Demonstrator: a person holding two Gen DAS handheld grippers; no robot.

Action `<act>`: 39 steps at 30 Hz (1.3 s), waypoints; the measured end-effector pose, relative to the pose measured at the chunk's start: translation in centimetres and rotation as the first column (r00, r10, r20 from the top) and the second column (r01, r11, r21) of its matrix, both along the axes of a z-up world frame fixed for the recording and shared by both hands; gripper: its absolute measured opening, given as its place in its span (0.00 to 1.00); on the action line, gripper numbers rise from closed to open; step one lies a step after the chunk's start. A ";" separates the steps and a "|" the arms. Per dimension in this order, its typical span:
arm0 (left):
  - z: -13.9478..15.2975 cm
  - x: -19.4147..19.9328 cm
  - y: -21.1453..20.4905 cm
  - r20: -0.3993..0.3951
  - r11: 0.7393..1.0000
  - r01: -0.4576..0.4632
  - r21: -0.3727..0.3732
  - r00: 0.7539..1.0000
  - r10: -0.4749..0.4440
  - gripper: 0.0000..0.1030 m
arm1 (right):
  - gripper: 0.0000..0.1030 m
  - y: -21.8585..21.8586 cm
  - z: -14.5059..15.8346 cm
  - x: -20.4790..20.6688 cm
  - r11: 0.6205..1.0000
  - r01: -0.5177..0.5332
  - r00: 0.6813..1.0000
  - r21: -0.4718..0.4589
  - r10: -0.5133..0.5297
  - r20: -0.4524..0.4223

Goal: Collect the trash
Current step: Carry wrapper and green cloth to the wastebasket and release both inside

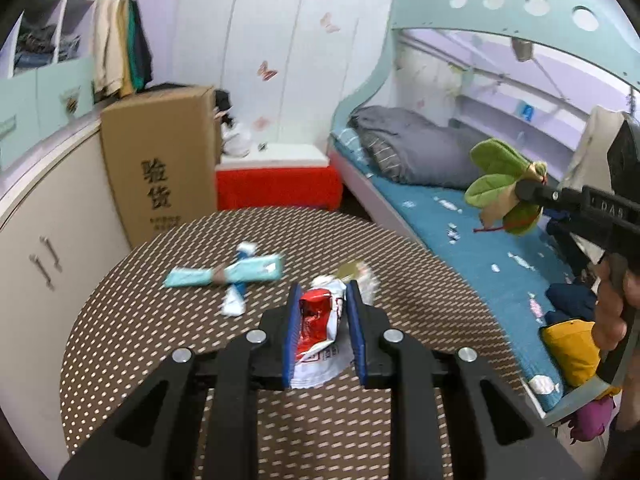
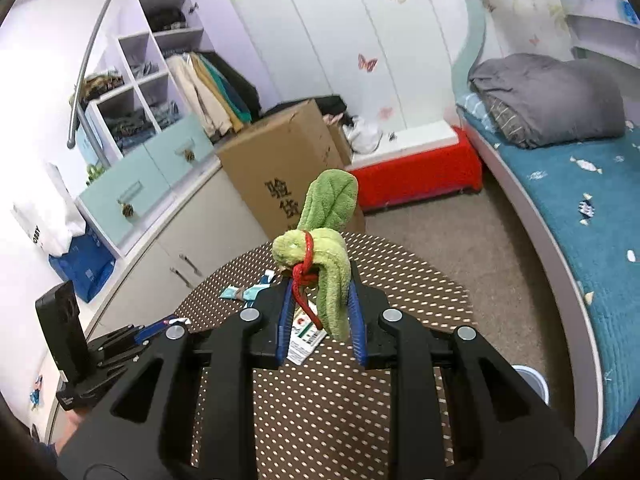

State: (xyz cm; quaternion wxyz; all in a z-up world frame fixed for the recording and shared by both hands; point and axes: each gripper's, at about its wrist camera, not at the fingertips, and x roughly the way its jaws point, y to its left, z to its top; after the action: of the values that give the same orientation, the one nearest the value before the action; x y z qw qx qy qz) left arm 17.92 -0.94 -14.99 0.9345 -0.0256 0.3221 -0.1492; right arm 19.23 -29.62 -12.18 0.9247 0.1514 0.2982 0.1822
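Note:
My left gripper (image 1: 324, 292) is shut on a crumpled red and white wrapper (image 1: 318, 320), held just above the round brown dotted table (image 1: 160, 344). A light blue wrapper (image 1: 240, 274) and a blue and white scrap (image 1: 234, 304) lie on the table beyond it, and another crumpled white wrapper (image 1: 360, 276) sits behind the fingertips. My right gripper (image 2: 320, 280) is shut on a green plush leaf bundle (image 2: 324, 252) tied with red string, raised above the table (image 2: 420, 280). From the left wrist camera, that bundle (image 1: 504, 184) hangs at the right over the bed.
A tall cardboard box (image 1: 160, 168) and a red box with a white top (image 1: 276, 188) stand behind the table. A bed with a blue sheet (image 1: 460, 240) and a grey quilt (image 1: 416, 148) runs along the right. Cabinets (image 1: 44, 248) line the left. A white bin (image 2: 530, 380) sits by the bed.

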 end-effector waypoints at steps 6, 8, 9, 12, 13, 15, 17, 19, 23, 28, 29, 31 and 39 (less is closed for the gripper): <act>1.8 -0.5 -4.7 0.041 0.998 0.065 -0.007 0.997 -0.065 0.21 | 0.23 -4.4 0.3 -2.8 0.998 0.057 0.998 0.027 -0.057 0.032; 2.2 -0.5 -6.3 0.048 0.996 0.089 -0.005 0.995 -0.088 0.21 | 0.23 -6.2 -0.1 -3.6 0.995 0.090 0.995 0.031 -0.091 0.031; 2.3 -0.5 -7.1 0.050 0.995 0.099 -0.002 0.994 -0.099 0.21 | 0.23 -7.2 -0.4 -4.1 0.993 0.111 0.993 0.035 -0.112 0.026; 2.3 -0.3 -9.7 0.047 0.991 0.137 0.001 0.989 -0.137 0.21 | 0.23 -10.1 -1.5 -5.0 0.985 0.168 0.986 0.044 -0.168 0.004; 2.3 -0.3 -10.5 0.047 0.989 0.149 0.003 0.988 -0.149 0.21 | 0.23 -10.9 -1.9 -5.2 0.982 0.184 0.983 0.044 -0.184 -0.004; 1.9 0.0 -12.6 0.037 0.983 0.182 0.004 0.983 -0.182 0.21 | 0.23 -12.9 -2.8 -5.7 0.974 0.222 0.975 0.054 -0.221 -0.027; 1.6 0.2 -14.2 0.032 0.978 0.206 0.007 0.978 -0.207 0.21 | 0.23 -15.0 -4.0 -6.2 0.964 0.259 0.965 0.066 -0.256 -0.050; 1.2 0.5 -16.0 0.022 0.972 0.234 0.006 0.972 -0.234 0.21 | 0.23 -16.6 -5.1 -6.5 0.955 0.284 0.958 0.082 -0.278 -0.075; 0.3 1.0 -18.8 0.001 0.962 0.274 -0.002 0.962 -0.274 0.21 | 0.23 -19.2 -7.7 -6.4 0.941 0.329 0.939 0.083 -0.317 -0.132; -1.2 1.9 -22.4 -0.042 0.949 0.316 -0.005 0.948 -0.315 0.21 | 0.23 -21.8 -13.3 -4.7 0.927 0.371 0.900 0.053 -0.345 -0.265; -1.6 2.1 -23.2 -0.052 0.946 0.325 -0.003 0.944 -0.325 0.21 | 0.23 -22.2 -14.6 -4.3 0.926 0.375 0.892 0.053 -0.345 -0.292; -2.2 2.5 -24.3 -0.070 0.941 0.337 0.001 0.939 -0.336 0.21 | 0.23 -22.8 -17.4 -3.4 0.925 0.378 0.873 0.046 -0.339 -0.351; -5.7 4.9 -29.3 -0.170 0.918 0.395 0.026 0.907 -0.385 0.21 | 0.66 -24.9 -25.6 -0.7 0.897 0.436 0.789 0.069 -0.345 -0.508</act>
State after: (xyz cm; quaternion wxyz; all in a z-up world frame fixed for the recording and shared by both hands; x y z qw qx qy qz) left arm 22.83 -30.23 -20.67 0.8570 0.0551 0.3996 -0.3207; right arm 18.57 -54.50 -37.74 0.8200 0.3346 0.4634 -0.0309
